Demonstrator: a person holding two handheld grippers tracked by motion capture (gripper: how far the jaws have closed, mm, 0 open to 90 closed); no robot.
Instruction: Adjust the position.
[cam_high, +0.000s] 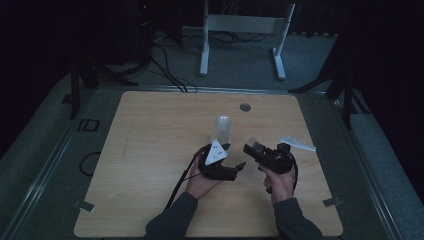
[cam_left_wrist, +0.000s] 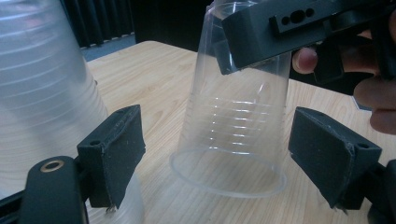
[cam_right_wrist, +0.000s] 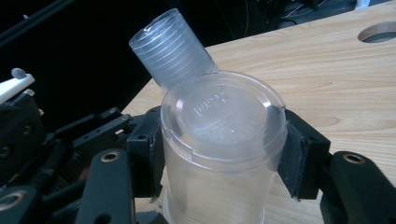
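Clear plastic is what both hands are dealing with: a single cup (cam_right_wrist: 223, 140), upside down, is clamped near its base between the fingers of the right gripper (cam_high: 256, 149), which sits toward the near right part of the bench (cam_high: 150, 200). In the left gripper view that same cup hangs mouth-down with its rim just above the wood, and the left gripper's fingers (cam_left_wrist: 114, 154) stand wide apart on either side of it, pressing on nothing. The left gripper (cam_high: 239, 167) lies near the middle of the bench, just in front of the upright stack of cups (cam_high: 223, 129), which is close beside its left finger. The step in hand looks like peeling one cup off the stack and carrying it away, and I judge the separation done. To do it well, keep the right grip low on force so the thin wall does not buckle, lift the cup level and clear of the open left fingers before swinging it aside, and keep the left gripper off the stack so it stays standing. Farther back, a white strip (cam_high: 298, 144) lies near the right edge, and a round hole (cam_high: 245, 107) marks the far edge.
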